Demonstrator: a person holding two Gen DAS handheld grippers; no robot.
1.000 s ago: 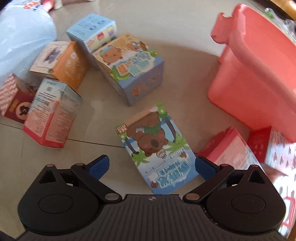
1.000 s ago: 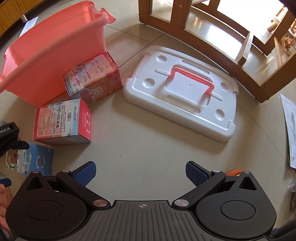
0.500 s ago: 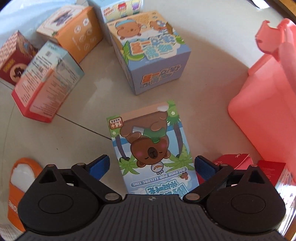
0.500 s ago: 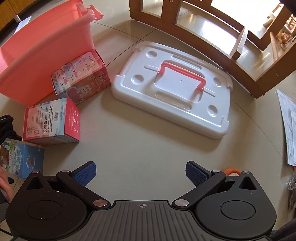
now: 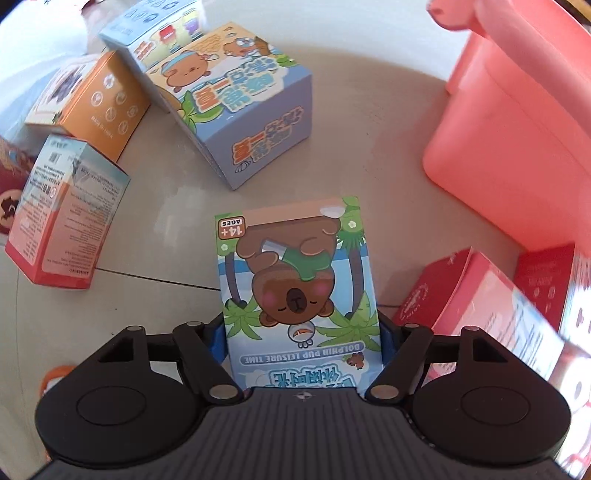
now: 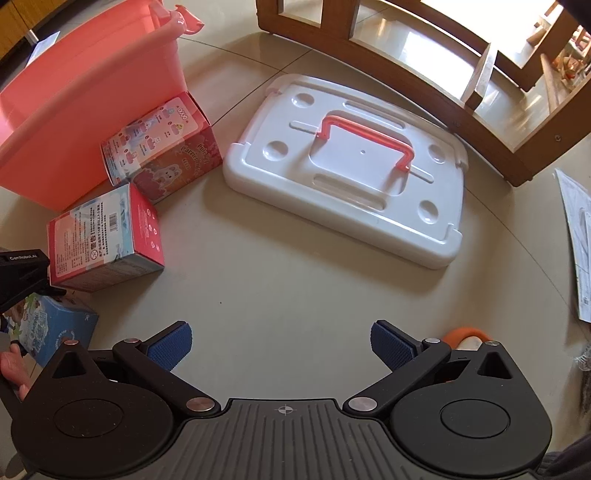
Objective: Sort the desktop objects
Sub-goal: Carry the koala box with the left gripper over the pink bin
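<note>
My left gripper (image 5: pixel 301 341) is shut on a blue bear-print box (image 5: pixel 295 280); its blue pads press the box's two sides. The box lies flat on the pale surface, and its corner also shows in the right wrist view (image 6: pixel 55 332). A coral storage bin (image 5: pixel 517 122) stands to the right of the box and shows at the left in the right wrist view (image 6: pixel 85 99). My right gripper (image 6: pixel 280 343) is open and empty above the bare surface. Two red boxes (image 6: pixel 107 236) (image 6: pixel 162 147) lie beside the bin.
A larger blue bear box (image 5: pixel 243 107), an orange box (image 5: pixel 92 99), a pale blue box (image 5: pixel 159 26) and a pink-and-white box (image 5: pixel 62 218) lie ahead left. The bin's white lid (image 6: pixel 351 166) lies on the surface. A wooden frame (image 6: pixel 406 55) stands behind it.
My left gripper moved forward over the bear-print box and closed its fingers on the box's sides. The right gripper stayed open and drifted only slightly.
</note>
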